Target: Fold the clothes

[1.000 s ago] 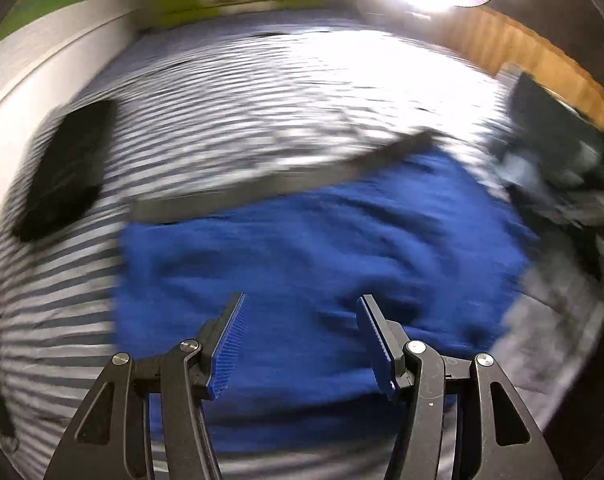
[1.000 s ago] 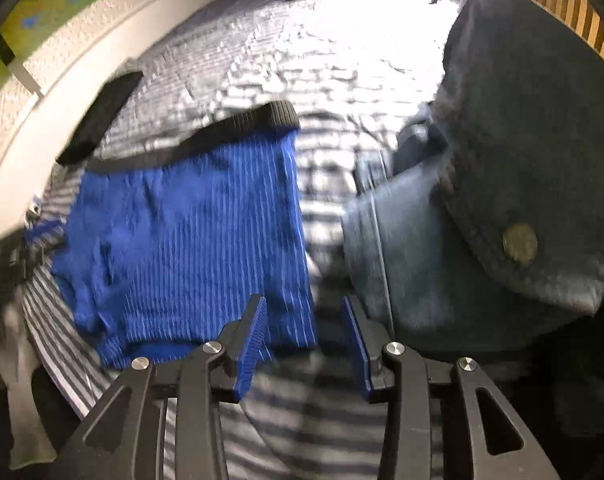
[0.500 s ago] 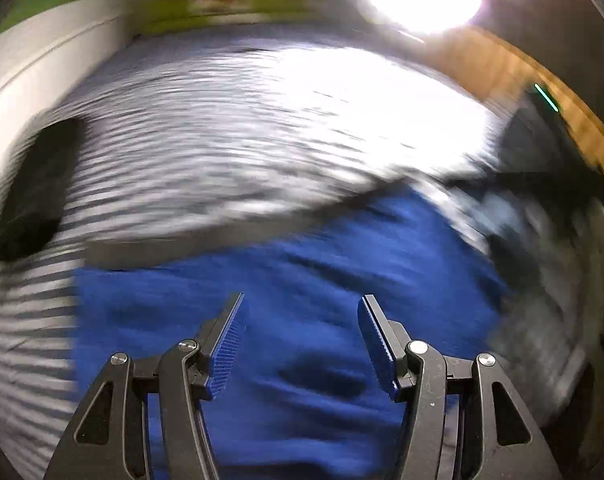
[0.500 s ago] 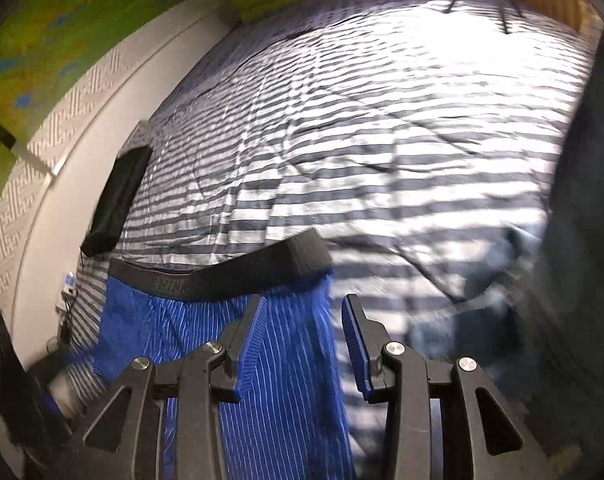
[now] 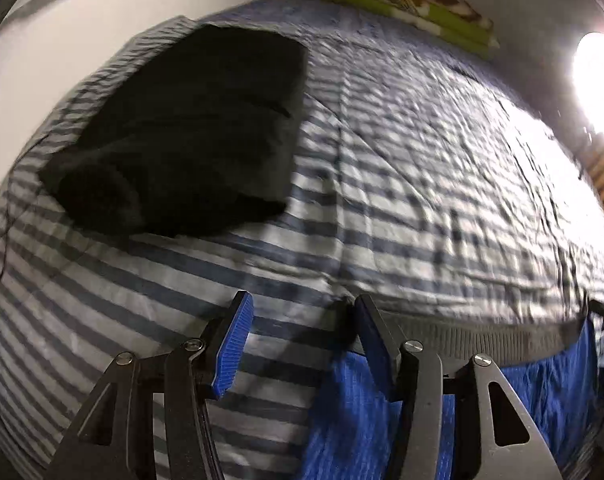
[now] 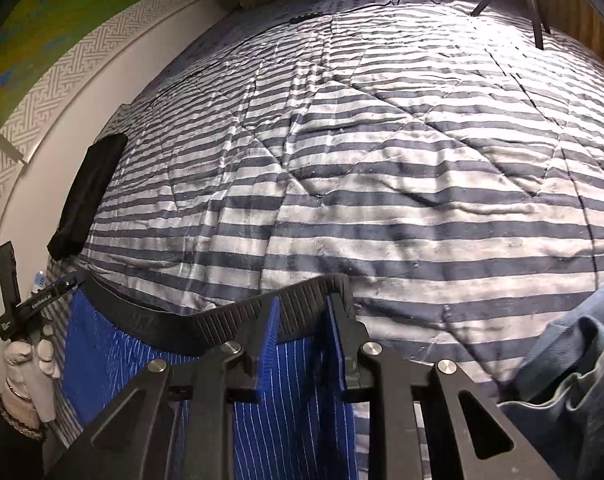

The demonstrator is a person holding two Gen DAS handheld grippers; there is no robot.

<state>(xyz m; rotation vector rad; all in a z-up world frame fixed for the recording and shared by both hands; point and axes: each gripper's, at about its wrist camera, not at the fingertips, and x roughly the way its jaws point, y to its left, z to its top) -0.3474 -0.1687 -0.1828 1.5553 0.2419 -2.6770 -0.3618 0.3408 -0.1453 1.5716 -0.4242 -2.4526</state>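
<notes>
Blue shorts lie flat on the striped bed, waistband running left to right. Left hand-held gripper, spread and empty, sits at its left corner; right hand-held gripper, likewise spread, straddles the right end, equally close.

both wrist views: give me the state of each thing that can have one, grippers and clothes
left gripper: open, at the left end of the waistband
right gripper: open, astride the right end of the waistband
blue shorts: spread flat, unfolded
waistband: stretched across the bed, nearly straight
black garment: folded, lying by the wall
jeans: crumpled, unfolded
striped quilt: spread, lightly wrinkled
</notes>
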